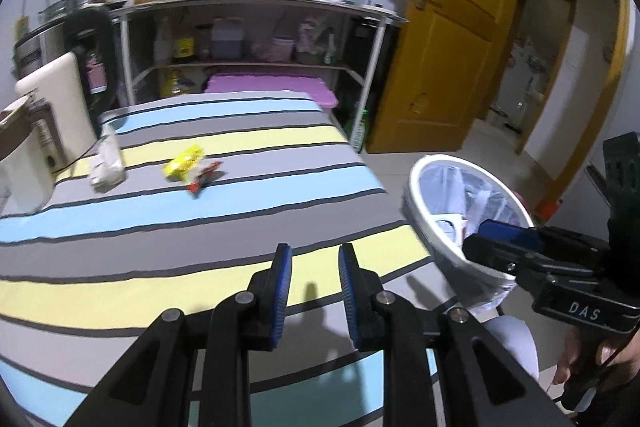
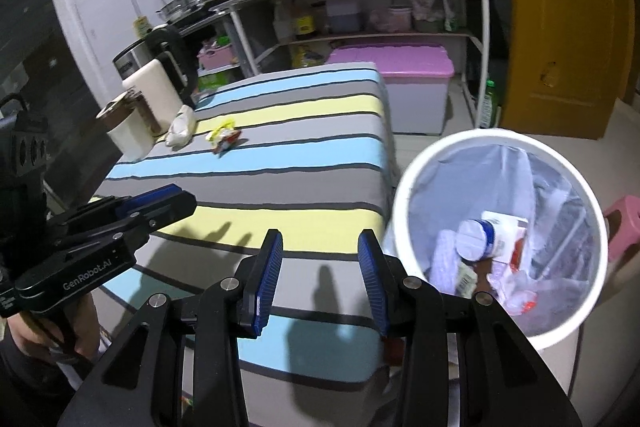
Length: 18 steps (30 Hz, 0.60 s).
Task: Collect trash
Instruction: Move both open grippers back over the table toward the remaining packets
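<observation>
Left wrist view: the left claw (image 1: 315, 291) hangs above the striped desk (image 1: 224, 227), jaws spread, nothing between them. A yellow wrapper (image 1: 184, 167), a red wrapper (image 1: 205, 179) and a crumpled tissue (image 1: 106, 167) lie mid-desk. Right wrist view: the right claw (image 2: 320, 277), likewise spread and empty, sits beside the white bin (image 2: 404, 211), which holds a bottle (image 2: 480, 239).

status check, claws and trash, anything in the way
Left claw and right claw open, empty. Yellow wrapper and white wad on striped table. Bin part full. Path clear.
</observation>
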### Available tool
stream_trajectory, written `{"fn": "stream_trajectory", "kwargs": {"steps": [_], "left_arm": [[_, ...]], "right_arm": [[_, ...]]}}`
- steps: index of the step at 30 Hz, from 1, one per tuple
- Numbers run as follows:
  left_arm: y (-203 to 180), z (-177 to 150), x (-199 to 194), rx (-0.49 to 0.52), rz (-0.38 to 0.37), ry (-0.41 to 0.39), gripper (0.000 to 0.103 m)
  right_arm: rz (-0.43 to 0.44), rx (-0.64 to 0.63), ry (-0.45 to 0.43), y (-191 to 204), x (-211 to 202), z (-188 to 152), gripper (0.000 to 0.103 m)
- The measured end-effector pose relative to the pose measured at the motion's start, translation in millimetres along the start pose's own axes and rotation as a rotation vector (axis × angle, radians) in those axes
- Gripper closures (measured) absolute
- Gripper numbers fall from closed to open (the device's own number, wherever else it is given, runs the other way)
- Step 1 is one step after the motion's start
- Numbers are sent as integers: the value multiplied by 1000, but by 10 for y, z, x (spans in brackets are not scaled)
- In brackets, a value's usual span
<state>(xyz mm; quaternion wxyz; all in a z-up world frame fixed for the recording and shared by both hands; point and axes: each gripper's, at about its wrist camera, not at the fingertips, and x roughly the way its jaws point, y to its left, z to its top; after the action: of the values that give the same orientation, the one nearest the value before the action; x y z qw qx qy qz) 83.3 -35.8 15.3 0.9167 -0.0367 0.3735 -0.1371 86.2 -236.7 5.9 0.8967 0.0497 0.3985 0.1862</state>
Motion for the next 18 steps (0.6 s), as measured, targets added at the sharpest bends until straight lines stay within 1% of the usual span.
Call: {"fn": "stream_trajectory", "kwargs": {"steps": [3,7,12,15,18], "left_arm": [[125,-24,-67,-21,24,-6,79],[293,-28,-156,-50,53,-18,79],[473,-3,-216,-84,82,-32,79],[597,6,-247,-103,99,-40,79],[728,19,-266,-124,114,-45,79]], "right_arm": [[23,-20,2,73,40,19,63],[87,-40,35,200,161,41,63],[125,-99,48,413,256,66,63],[158,-119,70,508,351,95,58],[173,-145,88,599,440,132,56]]}}
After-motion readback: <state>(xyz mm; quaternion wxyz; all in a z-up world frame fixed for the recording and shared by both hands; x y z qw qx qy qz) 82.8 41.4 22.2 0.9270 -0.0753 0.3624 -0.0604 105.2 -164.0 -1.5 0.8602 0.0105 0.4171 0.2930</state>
